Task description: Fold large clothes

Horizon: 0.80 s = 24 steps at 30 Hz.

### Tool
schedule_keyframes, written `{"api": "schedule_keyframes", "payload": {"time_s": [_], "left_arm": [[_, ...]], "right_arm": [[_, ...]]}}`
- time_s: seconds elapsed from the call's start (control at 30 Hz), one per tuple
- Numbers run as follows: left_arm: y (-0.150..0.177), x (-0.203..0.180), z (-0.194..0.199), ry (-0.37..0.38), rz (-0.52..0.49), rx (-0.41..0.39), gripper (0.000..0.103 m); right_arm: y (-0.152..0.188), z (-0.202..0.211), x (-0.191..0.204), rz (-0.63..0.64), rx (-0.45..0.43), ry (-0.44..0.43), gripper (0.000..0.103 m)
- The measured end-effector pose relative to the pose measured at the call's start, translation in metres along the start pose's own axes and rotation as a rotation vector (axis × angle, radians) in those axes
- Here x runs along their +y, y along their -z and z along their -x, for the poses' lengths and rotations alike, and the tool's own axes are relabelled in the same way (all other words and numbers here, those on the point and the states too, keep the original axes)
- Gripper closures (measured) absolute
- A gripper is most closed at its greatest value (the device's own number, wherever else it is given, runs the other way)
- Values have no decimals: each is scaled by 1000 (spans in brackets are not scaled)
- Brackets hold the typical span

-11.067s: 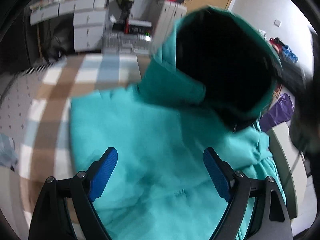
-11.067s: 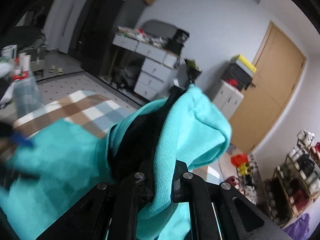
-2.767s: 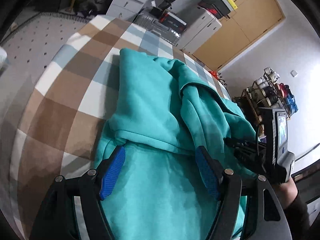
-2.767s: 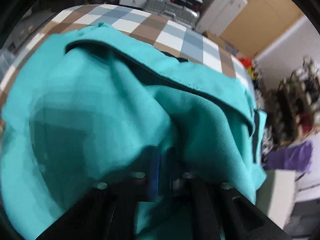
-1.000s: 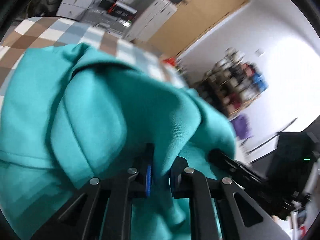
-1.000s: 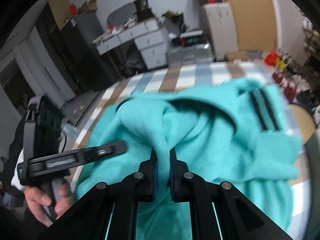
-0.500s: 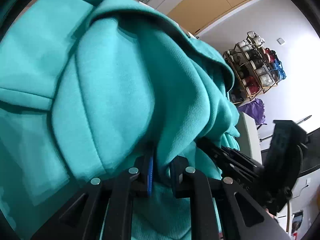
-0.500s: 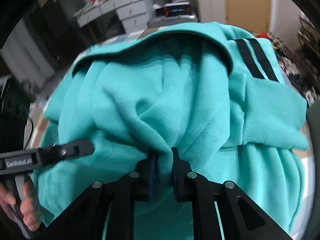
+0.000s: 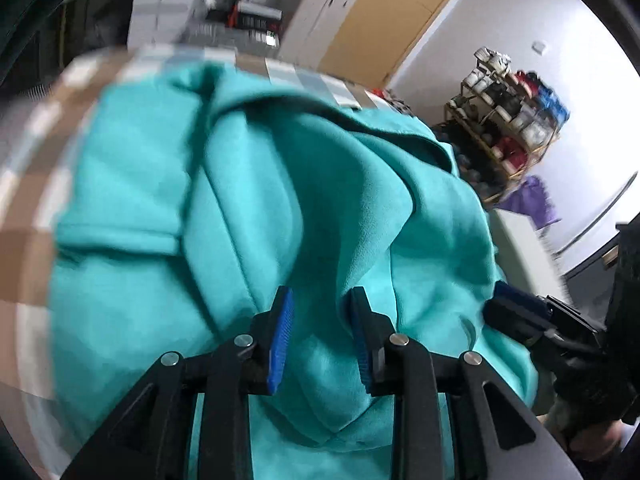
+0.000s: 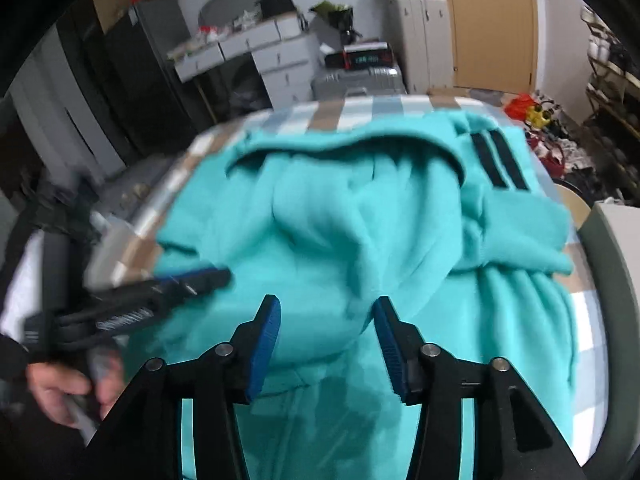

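Both grippers, left (image 9: pixel 320 336) and right (image 10: pixel 326 344), have just parted their fingers, letting the teal hoodie (image 10: pixel 360 216) settle folded on the checked worktop (image 10: pixel 328 114)

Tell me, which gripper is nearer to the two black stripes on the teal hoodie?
Right. The right gripper hovers open over the hoodie, with the stripes ahead to its right. The left gripper is on the far side from them.
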<state>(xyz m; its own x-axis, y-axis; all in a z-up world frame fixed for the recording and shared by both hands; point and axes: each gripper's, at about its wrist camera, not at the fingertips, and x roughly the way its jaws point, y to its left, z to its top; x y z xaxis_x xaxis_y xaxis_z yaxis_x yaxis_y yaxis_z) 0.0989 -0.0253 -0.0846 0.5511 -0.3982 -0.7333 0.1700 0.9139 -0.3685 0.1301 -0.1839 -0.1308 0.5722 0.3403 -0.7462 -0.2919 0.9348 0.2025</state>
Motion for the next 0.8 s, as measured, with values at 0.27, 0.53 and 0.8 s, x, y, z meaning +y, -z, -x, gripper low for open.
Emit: {"api": "schedule_keyframes", "payload": {"time_s": [0.27, 0.53, 0.8], "left_arm": [[-10, 2, 16, -73, -40, -152, 80], [-21, -1, 7, -74, -45, -142, 80], [-26, 2, 5, -73, -27, -138, 80]], "right_arm": [[9, -65, -3, -126, 70, 24, 55], [-35, -80, -3, -3, 48, 193, 88], [-93, -34, 13, 146, -168, 326, 92]]}}
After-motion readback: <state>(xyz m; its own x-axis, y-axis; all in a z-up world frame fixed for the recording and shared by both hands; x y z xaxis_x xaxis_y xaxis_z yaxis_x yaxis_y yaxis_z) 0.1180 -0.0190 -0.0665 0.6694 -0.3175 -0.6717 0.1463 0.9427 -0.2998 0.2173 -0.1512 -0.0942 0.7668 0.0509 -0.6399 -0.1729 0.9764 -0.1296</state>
